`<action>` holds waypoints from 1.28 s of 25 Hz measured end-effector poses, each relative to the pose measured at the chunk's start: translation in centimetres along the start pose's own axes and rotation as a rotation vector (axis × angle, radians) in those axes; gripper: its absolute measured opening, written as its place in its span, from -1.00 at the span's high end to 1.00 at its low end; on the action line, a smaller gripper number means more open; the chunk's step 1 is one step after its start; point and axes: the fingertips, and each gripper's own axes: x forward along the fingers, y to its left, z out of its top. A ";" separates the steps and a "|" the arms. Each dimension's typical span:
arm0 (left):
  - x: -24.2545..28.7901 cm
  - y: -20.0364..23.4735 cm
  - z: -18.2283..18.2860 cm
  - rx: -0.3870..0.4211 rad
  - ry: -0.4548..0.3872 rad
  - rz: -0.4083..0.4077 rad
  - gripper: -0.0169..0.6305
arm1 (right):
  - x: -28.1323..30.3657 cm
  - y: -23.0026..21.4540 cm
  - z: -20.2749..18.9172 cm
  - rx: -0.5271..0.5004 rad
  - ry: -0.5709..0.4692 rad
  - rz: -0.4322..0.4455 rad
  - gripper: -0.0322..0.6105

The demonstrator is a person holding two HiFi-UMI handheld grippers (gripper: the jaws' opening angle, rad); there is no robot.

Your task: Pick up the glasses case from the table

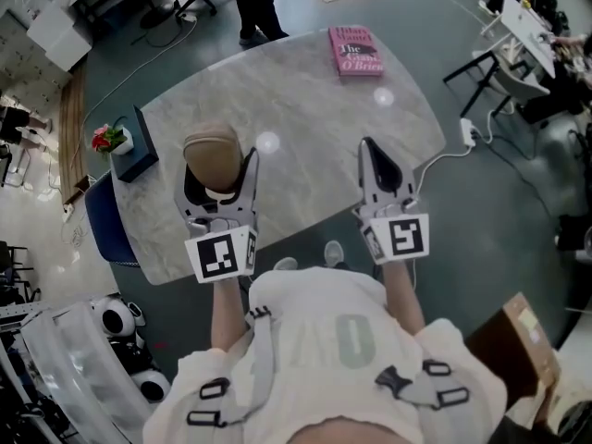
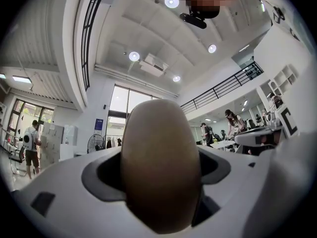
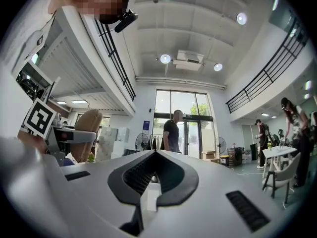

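The glasses case (image 1: 213,158) is a tan, rounded oval. My left gripper (image 1: 218,169) is shut on it and holds it above the near left part of the marble table (image 1: 305,109). In the left gripper view the glasses case (image 2: 161,167) fills the gap between the white fingers (image 2: 64,187) and stands end-up against the ceiling. My right gripper (image 1: 372,155) hovers over the table's near right part, shut and holding nothing. In the right gripper view its dark pads (image 3: 171,175) meet, and the glasses case (image 3: 85,128) shows at the left.
A pink book (image 1: 355,50) lies at the table's far edge. A dark box (image 1: 139,146) and a small flower pot (image 1: 111,139) stand at the left edge. A white cable with a plug (image 1: 468,135) hangs off the right. A person (image 1: 254,7) stands beyond the table.
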 end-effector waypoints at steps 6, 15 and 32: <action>-0.2 -0.1 0.9 -0.038 -0.025 0.026 -0.29 | -0.1 0.0 0.0 -0.008 0.001 0.006 0.90; -0.4 0.2 1.0 -0.032 -0.025 0.029 -0.29 | 0.0 0.4 -0.4 -0.028 0.022 0.005 0.90; -0.4 0.5 0.5 -0.025 -0.015 0.038 -0.29 | -0.1 0.2 -1.0 -0.014 0.038 0.013 0.90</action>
